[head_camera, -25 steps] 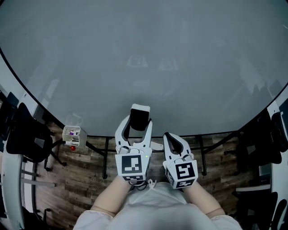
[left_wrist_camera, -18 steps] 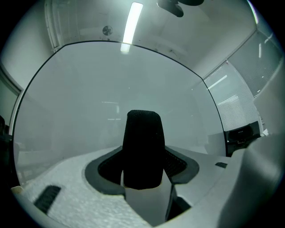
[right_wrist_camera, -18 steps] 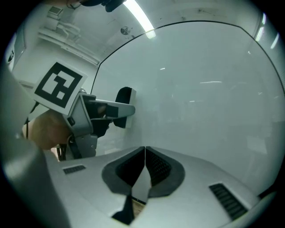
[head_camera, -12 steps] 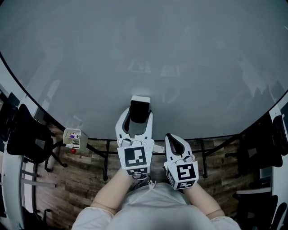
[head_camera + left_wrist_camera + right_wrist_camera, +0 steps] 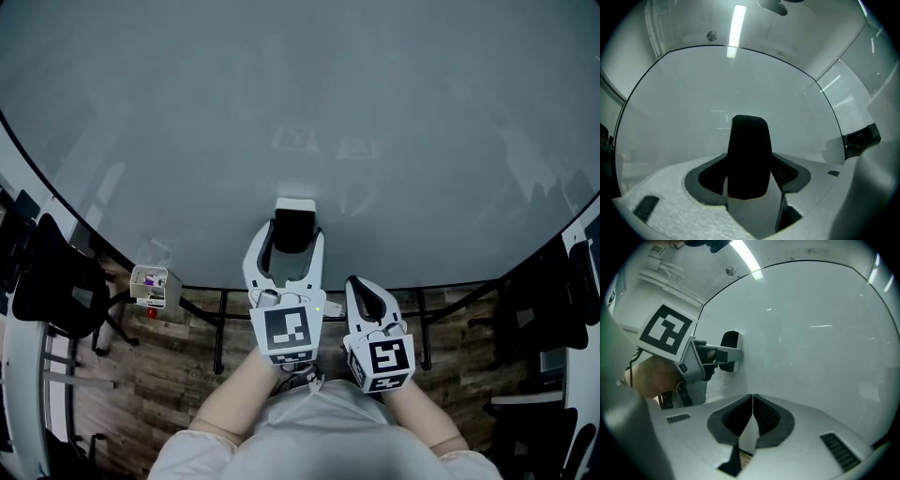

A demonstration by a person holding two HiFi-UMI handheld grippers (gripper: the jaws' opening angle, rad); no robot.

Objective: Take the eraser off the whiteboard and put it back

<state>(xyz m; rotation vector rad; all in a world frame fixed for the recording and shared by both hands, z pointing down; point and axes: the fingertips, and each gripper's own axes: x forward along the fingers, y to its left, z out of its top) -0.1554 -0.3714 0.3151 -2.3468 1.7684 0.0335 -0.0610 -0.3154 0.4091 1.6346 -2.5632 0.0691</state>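
Left gripper view: left tongs (image 5: 749, 164), beginning to spread, pinch the eraser (image 5: 749, 140) against the whiteboard (image 5: 684, 108); right tongs (image 5: 752, 401) pressed together, empty; releasing before it clings could drop it.

A small white box (image 5: 153, 284) stands near a black chair (image 5: 52, 281) over wood-plank flooring (image 5: 169, 375); a strip light (image 5: 736, 28) glows overhead.

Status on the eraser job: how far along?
Nearly done, apparently: the eraser sits against the whiteboard, so the put-back looks made. In hand: the left gripper straddles it, jaws opening, pads seemingly on it. Left: let go fully and pull away. The right gripper is shut, empty, idle.
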